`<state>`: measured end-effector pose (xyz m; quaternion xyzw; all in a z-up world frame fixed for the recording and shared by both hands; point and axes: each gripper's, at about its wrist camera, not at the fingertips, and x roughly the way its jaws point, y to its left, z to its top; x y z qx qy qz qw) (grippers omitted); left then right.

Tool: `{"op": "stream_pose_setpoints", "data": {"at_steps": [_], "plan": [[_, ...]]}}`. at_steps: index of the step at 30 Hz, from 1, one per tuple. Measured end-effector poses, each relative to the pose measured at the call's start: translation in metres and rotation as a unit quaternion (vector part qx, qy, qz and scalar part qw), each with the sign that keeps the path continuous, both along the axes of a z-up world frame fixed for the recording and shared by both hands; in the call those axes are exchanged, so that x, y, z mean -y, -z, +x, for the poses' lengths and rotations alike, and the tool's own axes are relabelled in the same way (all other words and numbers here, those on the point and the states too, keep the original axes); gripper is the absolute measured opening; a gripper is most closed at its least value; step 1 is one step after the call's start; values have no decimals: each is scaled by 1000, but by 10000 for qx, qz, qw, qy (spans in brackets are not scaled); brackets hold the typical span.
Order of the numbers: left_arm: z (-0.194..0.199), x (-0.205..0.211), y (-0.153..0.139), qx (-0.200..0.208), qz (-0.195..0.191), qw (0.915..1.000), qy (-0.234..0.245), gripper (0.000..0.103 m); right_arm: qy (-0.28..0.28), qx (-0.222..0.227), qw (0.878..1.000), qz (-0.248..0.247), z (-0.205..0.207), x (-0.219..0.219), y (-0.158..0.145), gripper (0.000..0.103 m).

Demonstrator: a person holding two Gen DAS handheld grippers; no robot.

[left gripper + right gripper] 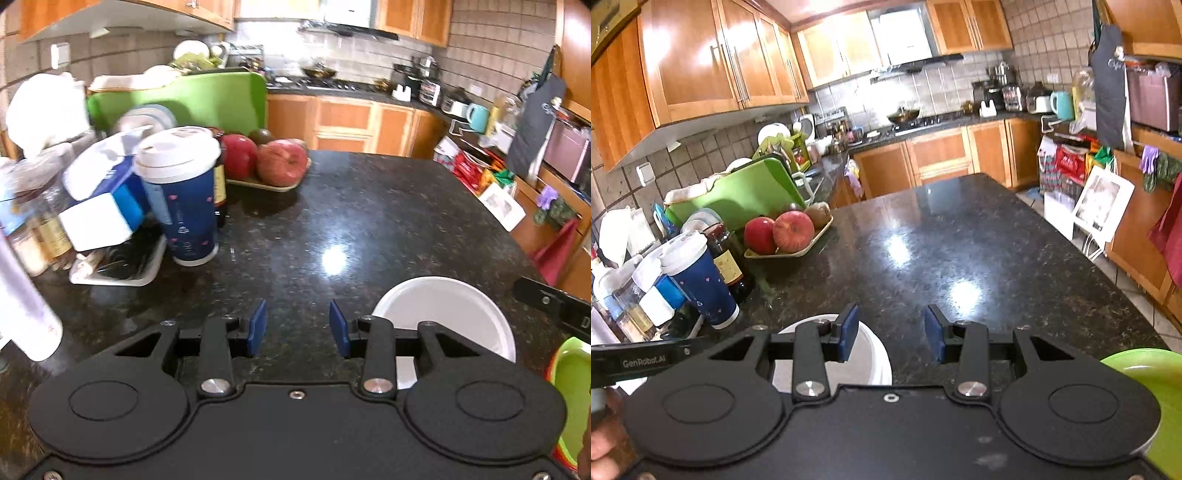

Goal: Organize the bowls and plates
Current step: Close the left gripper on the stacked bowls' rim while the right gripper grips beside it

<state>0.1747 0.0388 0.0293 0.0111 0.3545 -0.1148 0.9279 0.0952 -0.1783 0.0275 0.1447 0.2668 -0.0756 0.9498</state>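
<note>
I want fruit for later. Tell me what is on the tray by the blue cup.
The tray holds two red apples side by side and a brown kiwi-like fruit behind them. The apples hide the tray's middle, so anything lying behind them is unseen.

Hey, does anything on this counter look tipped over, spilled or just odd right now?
No spill shows. The blue-and-white carton in the clutter at the counter's left edge leans tilted rather than upright, beside the blue lidded cup. The white plate and green dish sit flat.

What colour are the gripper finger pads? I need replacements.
Blue, on both grippers; the left wrist view shows the pads best.
</note>
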Motion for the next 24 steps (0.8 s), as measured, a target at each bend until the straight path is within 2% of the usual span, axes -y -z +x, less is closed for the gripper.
{"op": "stream_pose_setpoints", "data": {"at_steps": [3,8,17,24], "plan": [[-5,0,2,23,42,10000,22,48,-79,-75,9999,-117,-4,-6,2,42],[-12,1,2,-3,-10,9994,334,48,13,-119,9999,-109,-16,-14,2,42],[-17,3,8,-270,-84,9955,906,48,118,-88,9990,-411,-17,-35,6,38],[-13,10,2,-150,-117,9964,825,48,-76,-383,9989,-267,6,-24,13,38]]}}
